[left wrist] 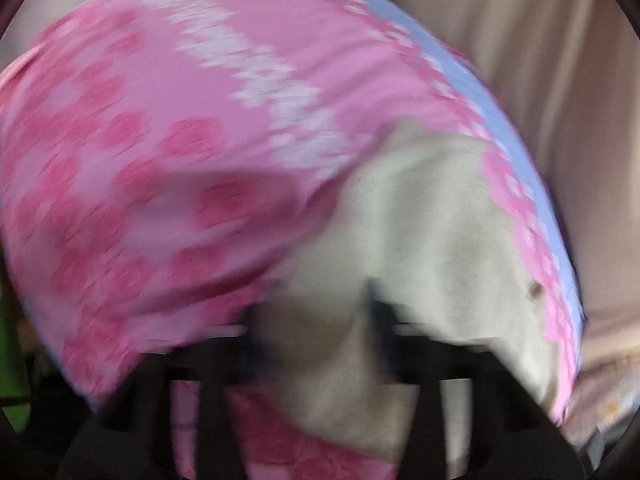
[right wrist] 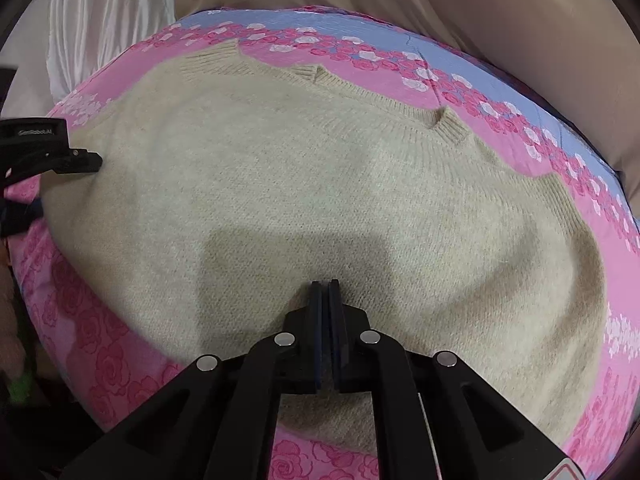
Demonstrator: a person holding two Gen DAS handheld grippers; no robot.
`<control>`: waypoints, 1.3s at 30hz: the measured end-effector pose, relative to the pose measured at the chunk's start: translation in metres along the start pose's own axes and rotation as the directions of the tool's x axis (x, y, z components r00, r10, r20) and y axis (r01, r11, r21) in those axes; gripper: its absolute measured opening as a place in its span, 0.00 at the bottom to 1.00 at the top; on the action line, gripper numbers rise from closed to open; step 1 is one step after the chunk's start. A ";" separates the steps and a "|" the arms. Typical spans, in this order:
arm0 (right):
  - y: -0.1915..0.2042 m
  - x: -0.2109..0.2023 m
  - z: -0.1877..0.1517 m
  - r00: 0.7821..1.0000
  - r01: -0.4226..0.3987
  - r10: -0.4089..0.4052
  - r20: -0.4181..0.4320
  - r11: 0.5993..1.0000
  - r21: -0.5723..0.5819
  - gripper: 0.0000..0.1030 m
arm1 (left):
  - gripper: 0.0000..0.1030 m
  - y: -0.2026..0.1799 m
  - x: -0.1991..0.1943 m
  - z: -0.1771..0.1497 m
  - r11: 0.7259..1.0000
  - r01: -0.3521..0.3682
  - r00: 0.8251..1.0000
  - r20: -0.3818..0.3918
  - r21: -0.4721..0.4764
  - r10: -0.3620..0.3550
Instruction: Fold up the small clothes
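Rose-print bedsheet (right wrist: 100, 340), beige curtain (right wrist: 500, 20) behind

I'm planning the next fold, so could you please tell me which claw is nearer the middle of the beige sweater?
Right. The right claw sits shut over the middle of the sweater; the left claw is at its side edge.

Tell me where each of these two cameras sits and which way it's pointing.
Left wrist: rides the left claw, angled down at the beige sweater's edge on the pink rose bedsheet; heavily blurred; only its own dark fingers show.
Right wrist: rides the right claw, angled down at the spread sweater; its fingers are shut together, and the left claw shows at the left edge.
Shared: sweater, bedsheet, left claw.
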State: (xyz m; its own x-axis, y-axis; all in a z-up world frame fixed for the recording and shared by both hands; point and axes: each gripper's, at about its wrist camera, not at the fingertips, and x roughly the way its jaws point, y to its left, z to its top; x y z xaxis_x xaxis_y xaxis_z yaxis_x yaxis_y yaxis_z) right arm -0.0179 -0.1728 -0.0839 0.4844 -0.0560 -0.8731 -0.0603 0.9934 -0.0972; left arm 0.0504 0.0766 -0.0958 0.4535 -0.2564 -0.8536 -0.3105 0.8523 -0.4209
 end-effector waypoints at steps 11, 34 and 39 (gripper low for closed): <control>-0.043 -0.020 -0.012 0.986 -0.164 0.159 0.040 0.964 0.209 0.06 | 0.13 -0.163 -0.119 -0.040 0.869 0.285 0.933 0.091 0.404 -0.348; -0.200 -0.101 -0.097 0.947 -0.319 0.205 0.249 0.708 0.630 0.60 | 0.65 -0.225 -0.095 -0.155 0.727 0.143 0.983 -0.009 0.672 -0.184; -0.176 -0.089 -0.045 0.937 -0.347 0.261 0.230 0.747 0.567 0.63 | 0.65 -0.181 -0.096 -0.123 0.809 0.021 0.996 0.055 0.587 -0.066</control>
State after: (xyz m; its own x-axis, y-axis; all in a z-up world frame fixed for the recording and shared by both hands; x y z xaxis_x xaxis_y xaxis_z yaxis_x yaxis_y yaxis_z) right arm -0.0893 -0.3470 -0.0109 0.6388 0.2302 -0.7341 0.2820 0.8177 0.5018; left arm -0.0396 -0.1092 0.0245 0.5186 -0.2864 -0.8056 0.2486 0.9520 -0.1784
